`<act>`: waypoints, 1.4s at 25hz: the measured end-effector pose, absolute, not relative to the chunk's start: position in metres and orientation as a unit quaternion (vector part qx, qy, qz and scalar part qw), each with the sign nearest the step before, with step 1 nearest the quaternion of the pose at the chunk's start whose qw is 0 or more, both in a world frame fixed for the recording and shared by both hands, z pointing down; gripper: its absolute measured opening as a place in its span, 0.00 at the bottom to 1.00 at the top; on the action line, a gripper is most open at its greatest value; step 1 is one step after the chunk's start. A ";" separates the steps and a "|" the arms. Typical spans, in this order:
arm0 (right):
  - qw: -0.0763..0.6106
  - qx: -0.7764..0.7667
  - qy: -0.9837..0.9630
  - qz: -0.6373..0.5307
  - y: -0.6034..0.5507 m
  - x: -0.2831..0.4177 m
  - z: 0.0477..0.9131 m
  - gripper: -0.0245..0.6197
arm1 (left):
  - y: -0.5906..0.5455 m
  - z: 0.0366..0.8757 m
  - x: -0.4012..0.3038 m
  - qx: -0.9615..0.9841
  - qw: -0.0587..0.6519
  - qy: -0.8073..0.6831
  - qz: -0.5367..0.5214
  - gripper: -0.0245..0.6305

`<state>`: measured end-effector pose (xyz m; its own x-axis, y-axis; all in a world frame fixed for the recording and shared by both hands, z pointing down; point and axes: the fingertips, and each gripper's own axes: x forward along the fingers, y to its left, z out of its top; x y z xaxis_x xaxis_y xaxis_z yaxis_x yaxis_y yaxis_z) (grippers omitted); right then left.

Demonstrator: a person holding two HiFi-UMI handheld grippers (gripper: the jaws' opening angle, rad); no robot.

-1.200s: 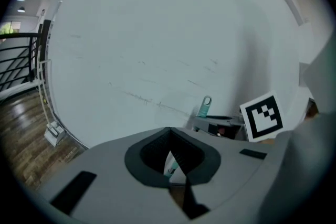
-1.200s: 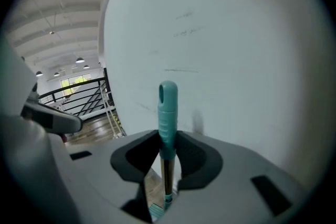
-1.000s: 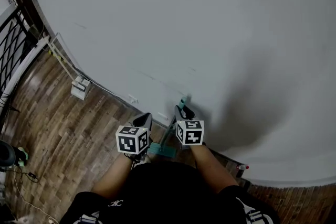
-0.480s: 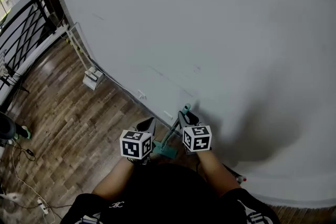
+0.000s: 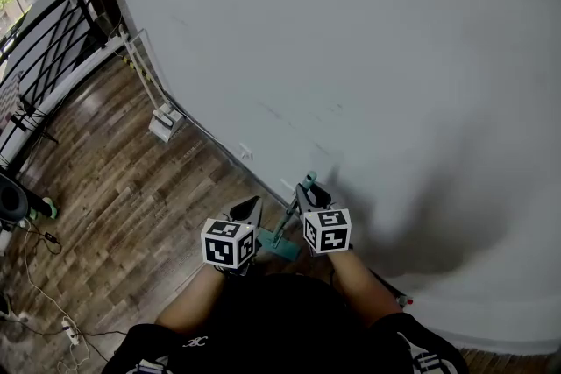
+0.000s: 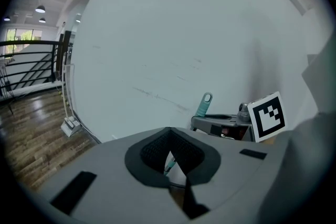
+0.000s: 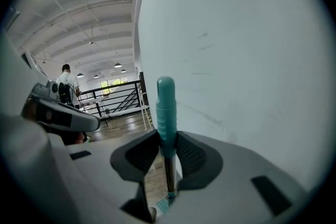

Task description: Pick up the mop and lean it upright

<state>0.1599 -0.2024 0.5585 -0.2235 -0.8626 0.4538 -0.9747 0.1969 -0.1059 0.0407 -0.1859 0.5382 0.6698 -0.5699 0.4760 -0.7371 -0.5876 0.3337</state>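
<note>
The mop stands nearly upright before the grey wall [image 5: 368, 57]. Its teal handle [image 5: 308, 182] points up at the wall, and its thin pole runs down to the teal mop head [image 5: 279, 249] on the floor. My right gripper [image 5: 308, 194] is shut on the handle; in the right gripper view the teal grip [image 7: 166, 113] sits clamped between both pads. My left gripper [image 5: 249, 208] hangs just left of the pole, shut with nothing in it. From the left gripper view, the handle's tip [image 6: 204, 104] rises above the right gripper [image 6: 220, 124].
Wooden floor [image 5: 131, 206] meets the wall close ahead. A white box [image 5: 165, 123] sits at the wall's base, a black railing [image 5: 53, 57] stands far left, and cables [image 5: 39, 285] trail on the floor. A small red-tipped object [image 5: 403, 300] lies at the right. A person [image 7: 65, 81] stands far off.
The head view has swung, so the railing and floor at the left show more. The mop stays in the right gripper, both grippers nearly where they were.
</note>
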 end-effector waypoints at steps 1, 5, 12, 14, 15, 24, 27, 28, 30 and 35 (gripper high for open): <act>0.149 0.605 -0.759 0.188 -0.202 0.159 0.559 0.21 | -0.184 0.539 0.040 0.877 0.258 -0.372 0.163 0.03; 0.152 0.603 -0.760 0.188 -0.203 0.155 0.560 0.21 | -0.179 0.542 0.035 0.876 0.256 -0.373 0.168 0.03; 0.139 0.632 -0.735 0.202 -0.220 0.175 0.566 0.21 | -0.177 0.540 0.020 0.872 0.255 -0.384 0.165 0.03; 0.138 0.641 -0.726 0.207 -0.228 0.185 0.569 0.21 | -0.177 0.541 0.016 0.870 0.255 -0.388 0.164 0.03; 0.139 0.645 -0.722 0.210 -0.233 0.189 0.572 0.21 | -0.176 0.541 0.014 0.870 0.255 -0.389 0.163 0.03; 0.132 0.677 -0.679 0.250 -0.264 0.230 0.597 0.21 | -0.178 0.540 0.007 0.868 0.250 -0.396 0.163 0.03; 0.119 0.688 -0.663 0.269 -0.273 0.248 0.602 0.21 | -0.181 0.540 0.005 0.867 0.249 -0.399 0.165 0.03; 0.120 0.687 -0.664 0.272 -0.275 0.249 0.602 0.21 | -0.182 0.540 0.005 0.866 0.250 -0.401 0.165 0.03; 0.123 0.691 -0.661 0.268 -0.275 0.247 0.601 0.21 | -0.183 0.540 0.004 0.864 0.252 -0.404 0.165 0.03; 0.125 0.713 -0.649 0.235 -0.271 0.244 0.600 0.24 | -0.186 0.539 0.012 0.866 0.249 -0.401 0.168 0.03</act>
<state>0.2437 -0.2711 0.6004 0.0470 -0.8664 0.4971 -0.9840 -0.1258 -0.1263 0.0120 -0.1858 0.5392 0.6221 -0.6103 0.4904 -0.7776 -0.5550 0.2956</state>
